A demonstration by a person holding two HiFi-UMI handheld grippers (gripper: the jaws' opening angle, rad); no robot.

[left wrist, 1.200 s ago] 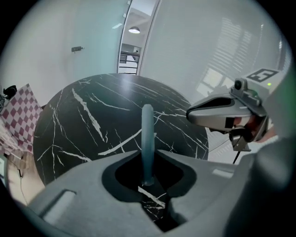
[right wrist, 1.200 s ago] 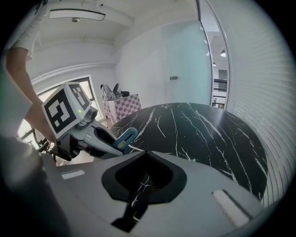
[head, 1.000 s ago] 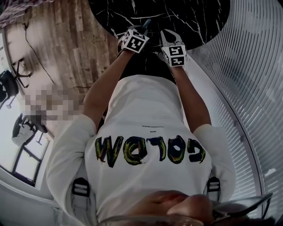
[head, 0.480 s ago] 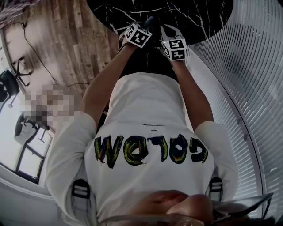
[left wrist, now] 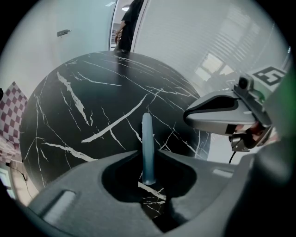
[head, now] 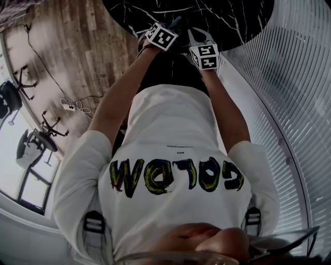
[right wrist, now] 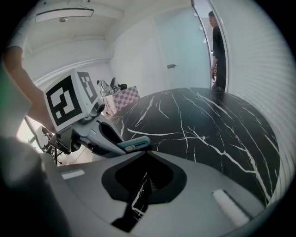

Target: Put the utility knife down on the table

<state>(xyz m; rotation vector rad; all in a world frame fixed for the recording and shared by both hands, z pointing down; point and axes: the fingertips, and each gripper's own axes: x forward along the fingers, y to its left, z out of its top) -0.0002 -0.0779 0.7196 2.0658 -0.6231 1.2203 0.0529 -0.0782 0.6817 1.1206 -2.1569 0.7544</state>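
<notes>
Head view, change: over the last second the left claw has crept up-frame, from the rim to further over the black marble desk. The right claw has barely shifted beside it.
Head view, knife: the utility knife juts from the left claw's tip, over the desk.
Head view, meaning: this looks like a carry toward a set-down spot. The knife is not yet laid down.
Head view, count: two claws, one knife, one desk.
Left gripper view, claw: clenched on the knife's pale blue body, which sticks out forward between the jaws above the marble. Whether its far end touches the desk cannot be told.
Left gripper view, count: one knife, one other claw at the right, one person standing past the desk's far edge.
Right gripper view, claw: jaws drawn together with nothing between them; only marble shows through the gap below.
Right gripper view, knife: at the left, gripped in the left claw, near the right claw but apart from it.
Right gripper view, count: one knife, one left claw, one person by the doorway, one checkered board beyond the desk.
What remains: lowering the knife and letting go, by my reading.
</notes>
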